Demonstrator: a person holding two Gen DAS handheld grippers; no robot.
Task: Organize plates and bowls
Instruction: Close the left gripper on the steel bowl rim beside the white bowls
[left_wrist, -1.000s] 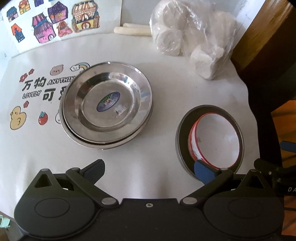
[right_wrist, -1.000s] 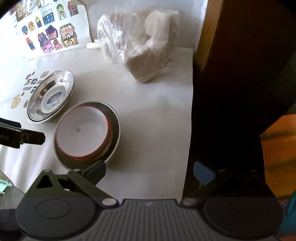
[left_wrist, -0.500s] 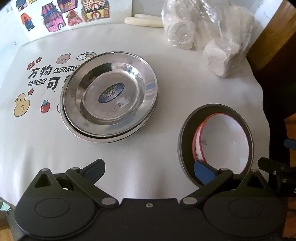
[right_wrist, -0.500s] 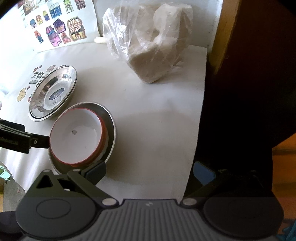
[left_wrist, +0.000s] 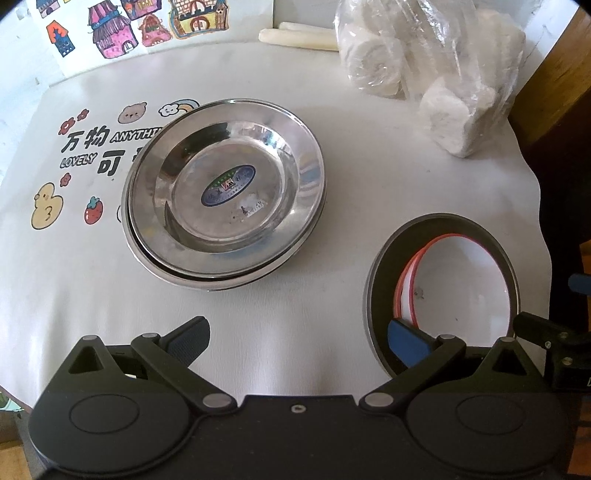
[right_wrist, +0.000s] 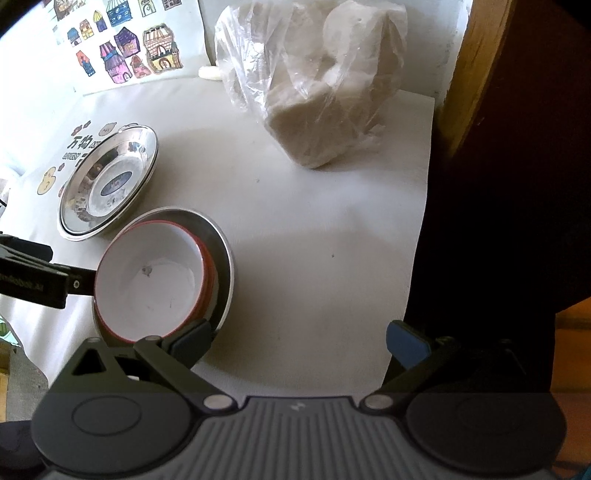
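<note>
Two stacked steel plates (left_wrist: 225, 192) lie on the white table, also in the right wrist view (right_wrist: 109, 188). Red-rimmed white bowls (left_wrist: 458, 284), nested, sit inside a steel bowl (left_wrist: 376, 280) at the right; they show in the right wrist view (right_wrist: 147, 284) with the steel bowl's rim (right_wrist: 223, 258). My left gripper (left_wrist: 297, 334) is open and empty, its right fingertip (left_wrist: 402, 336) over the steel bowl's near rim. My right gripper (right_wrist: 299, 338) is open and empty, its left fingertip (right_wrist: 192, 339) at the bowls' near edge.
A plastic bag of white rolls (left_wrist: 432, 70) stands at the back right, also in the right wrist view (right_wrist: 317, 81). A white stick (left_wrist: 295, 37) lies at the back. A dark wooden post (right_wrist: 517, 147) borders the table's right edge (right_wrist: 421, 240).
Both grippers have moved forward over the table; the plates and bowls look closer. Neither gripper has opened or shut, and no dish has moved.
</note>
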